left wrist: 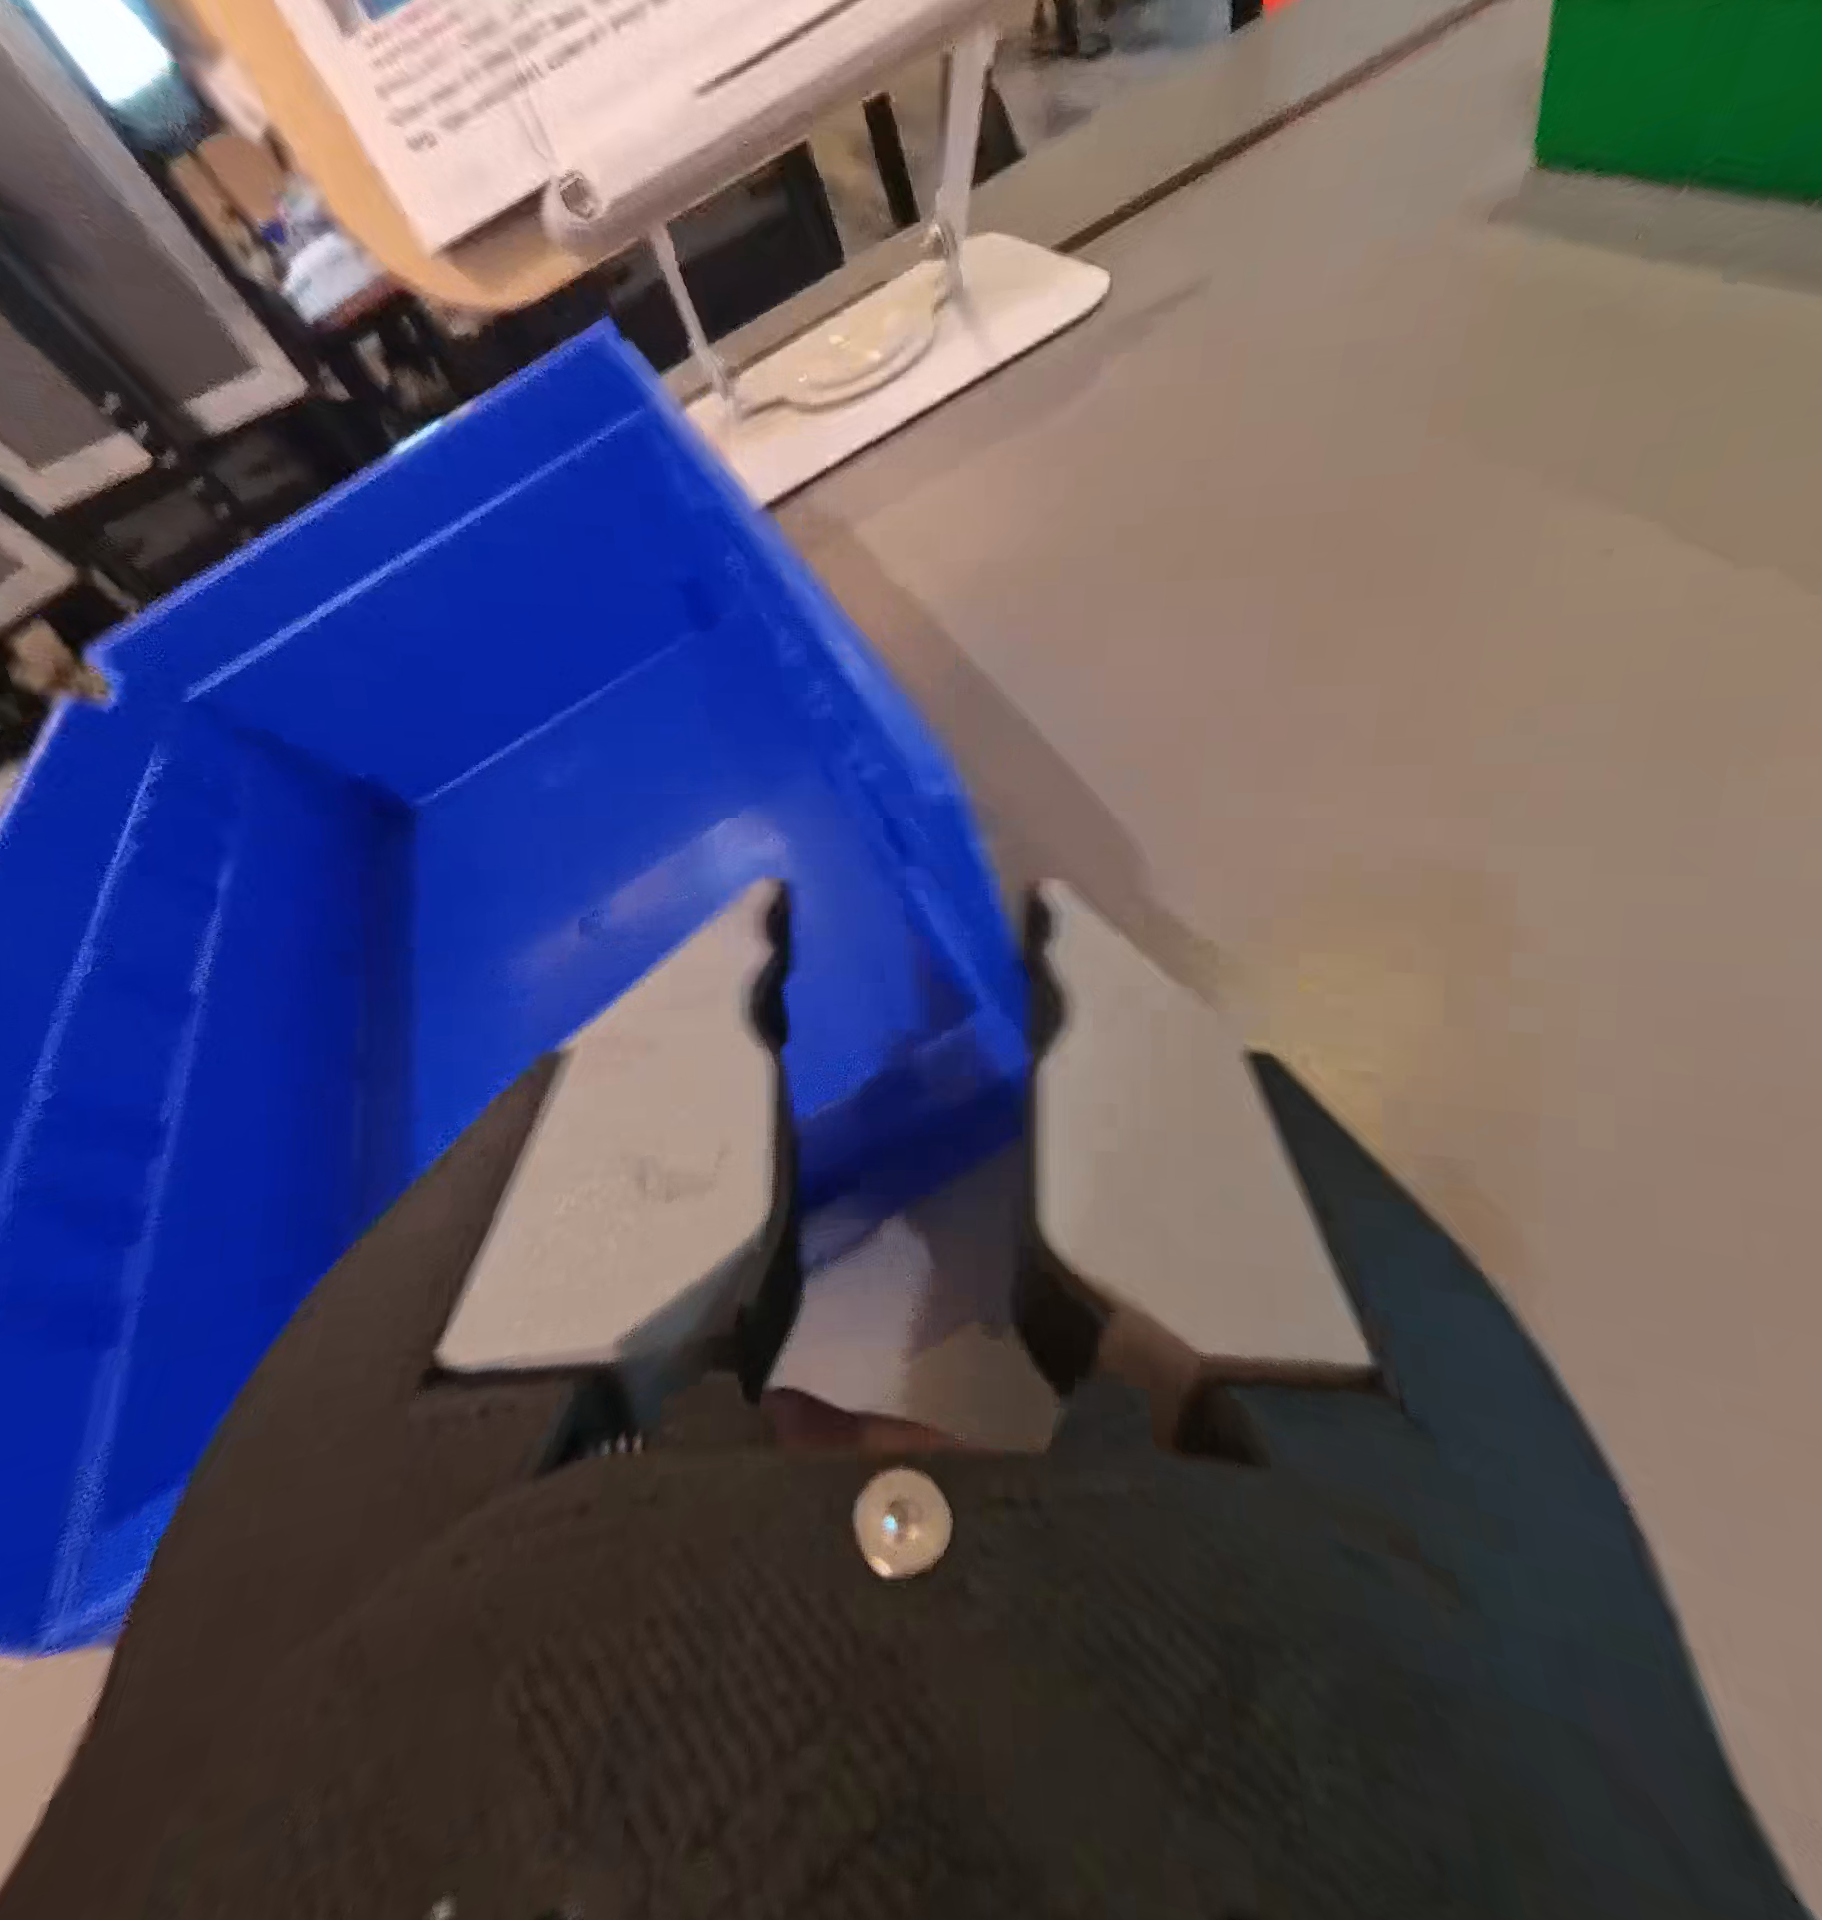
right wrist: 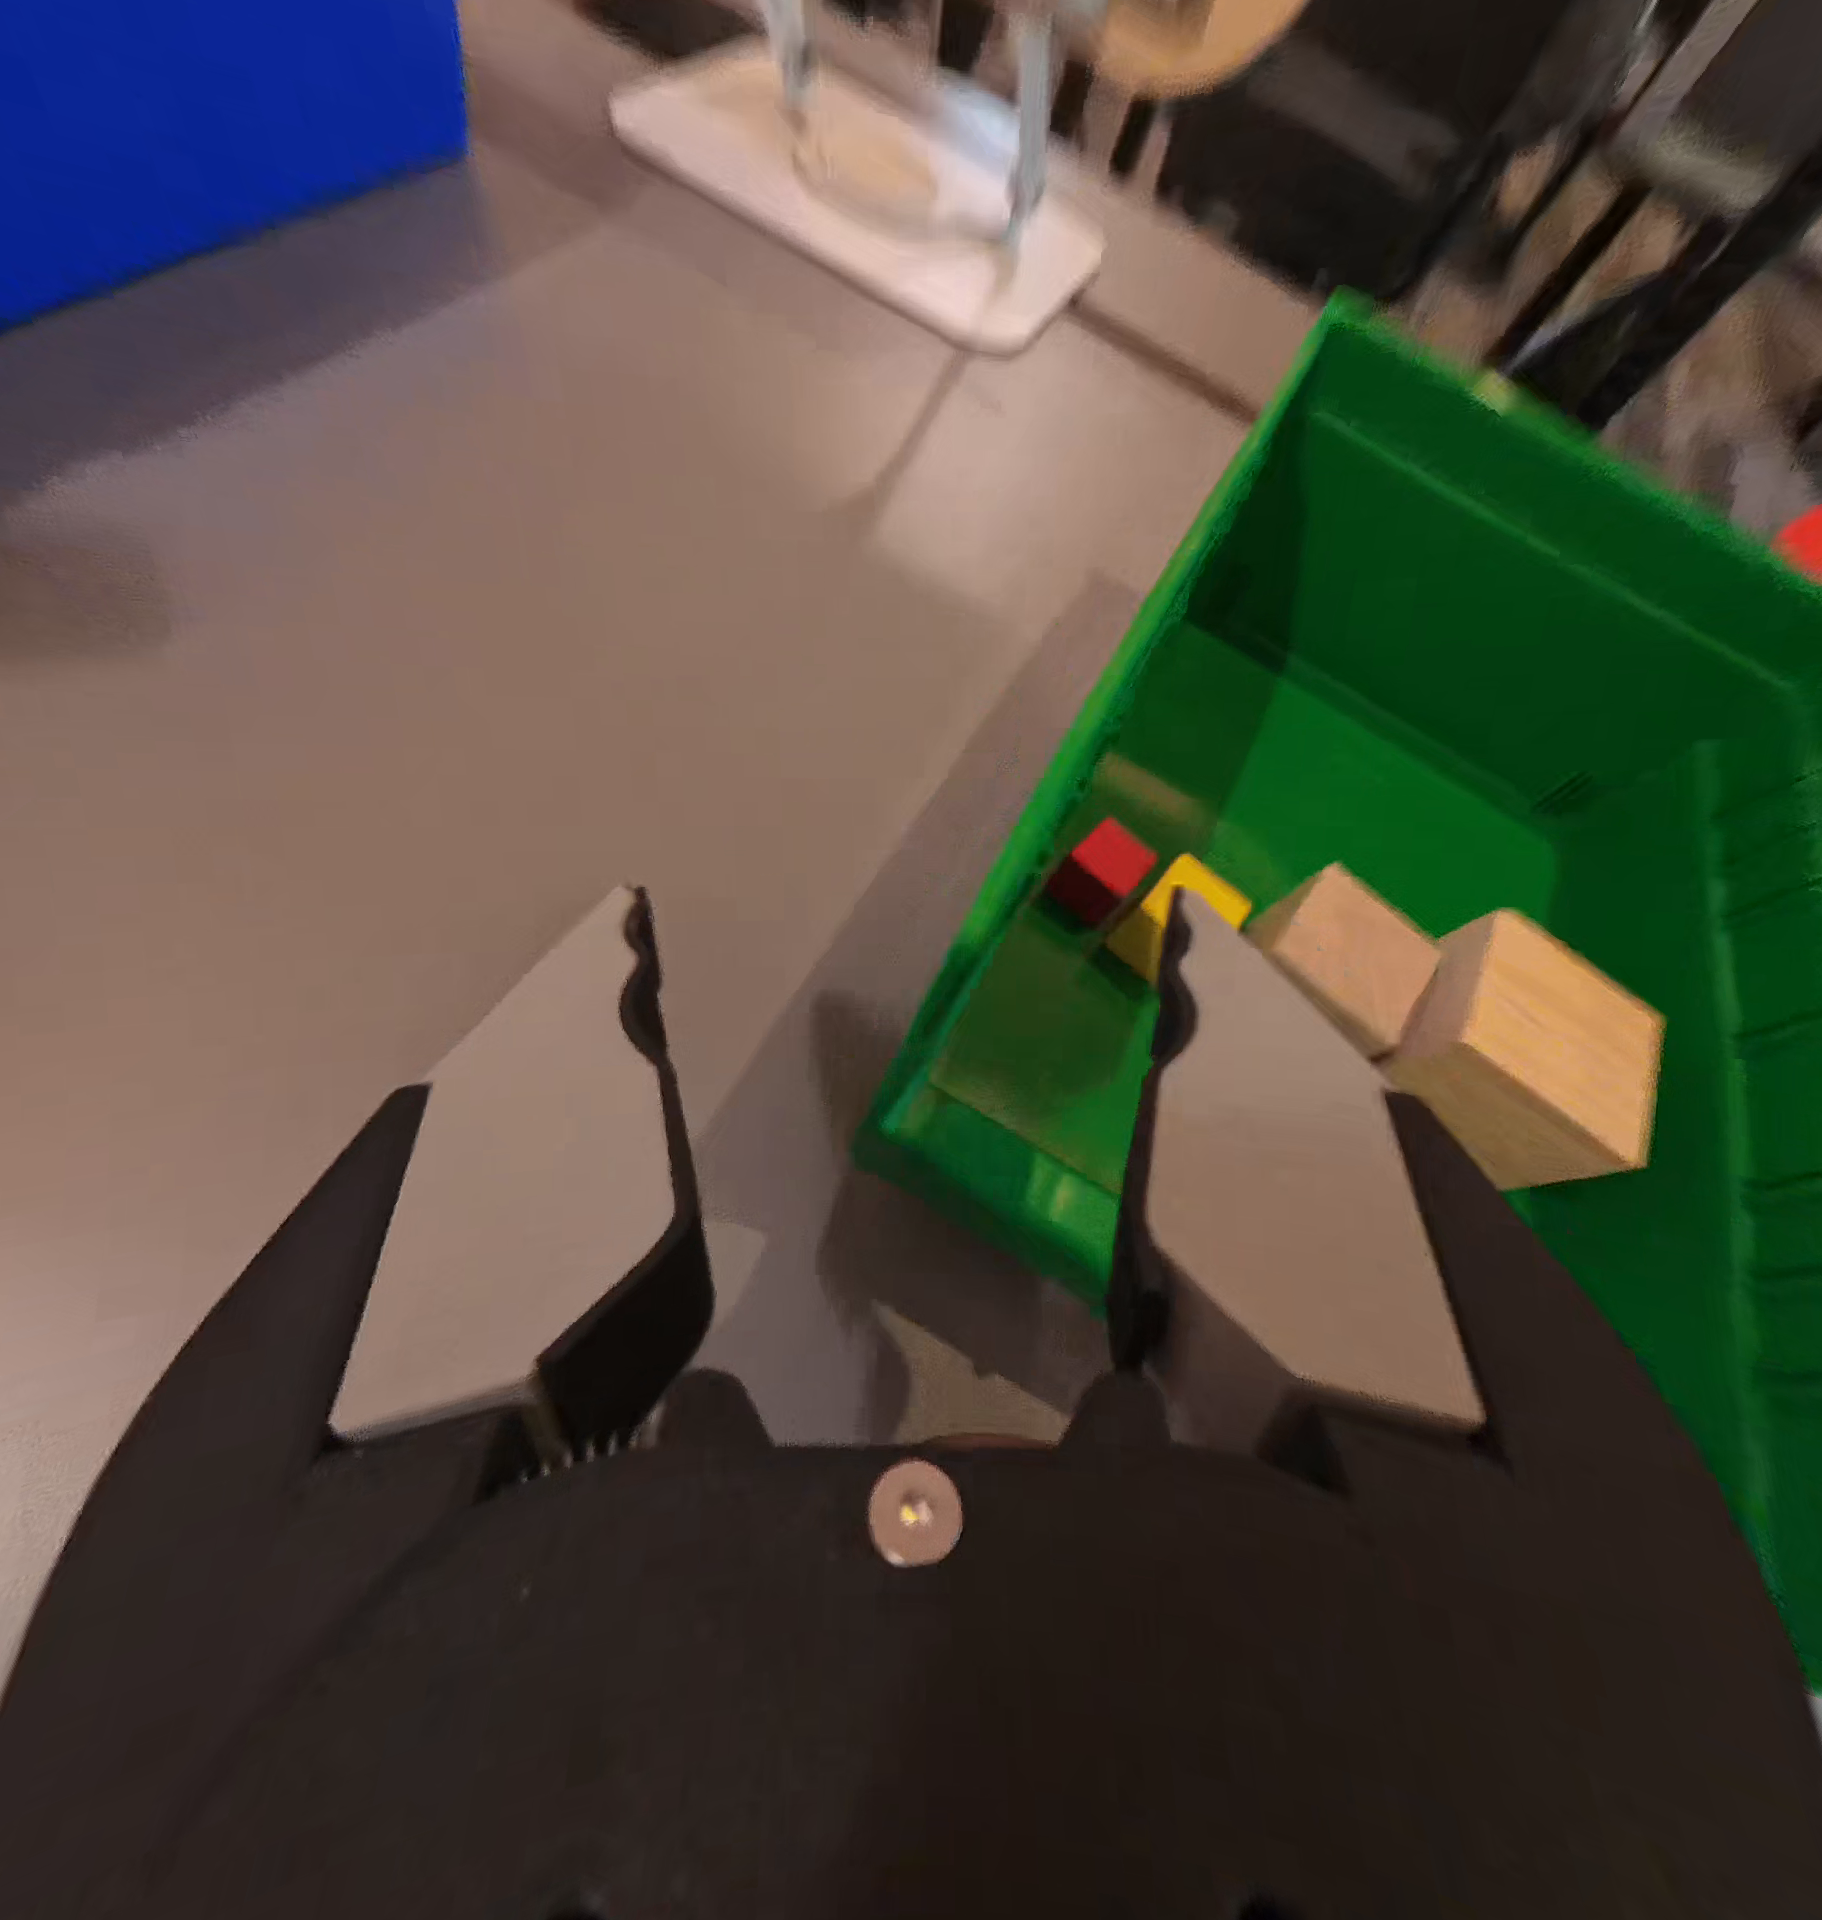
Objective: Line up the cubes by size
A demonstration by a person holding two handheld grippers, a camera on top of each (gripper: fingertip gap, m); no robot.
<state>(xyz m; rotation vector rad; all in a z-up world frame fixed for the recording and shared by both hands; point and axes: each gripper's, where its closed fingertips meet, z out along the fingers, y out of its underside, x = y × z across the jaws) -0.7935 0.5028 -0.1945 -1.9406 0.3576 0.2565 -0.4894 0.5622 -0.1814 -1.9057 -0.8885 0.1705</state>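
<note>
In the right wrist view a green bin [right wrist: 1291,488] holds several cubes in a row: a small red cube [right wrist: 1109,864], a yellow cube [right wrist: 1203,902] partly behind my right finger, a mid-sized wooden cube [right wrist: 1348,951] and a large wooden cube [right wrist: 1535,1049]. My right gripper [right wrist: 907,914] is open and empty, above the table at the bin's near left corner. In the left wrist view my left gripper [left wrist: 907,914] is open and empty over the near right corner of a blue bin [left wrist: 450,665], which looks empty. No cubes show in that view.
A white stand base with clear legs [left wrist: 1000,301] holding a poster sits at the table's far side; it also shows in the right wrist view [right wrist: 886,208]. The grey table [left wrist: 1406,675] lies between the bins. The green bin's corner [left wrist: 1707,94] shows far right.
</note>
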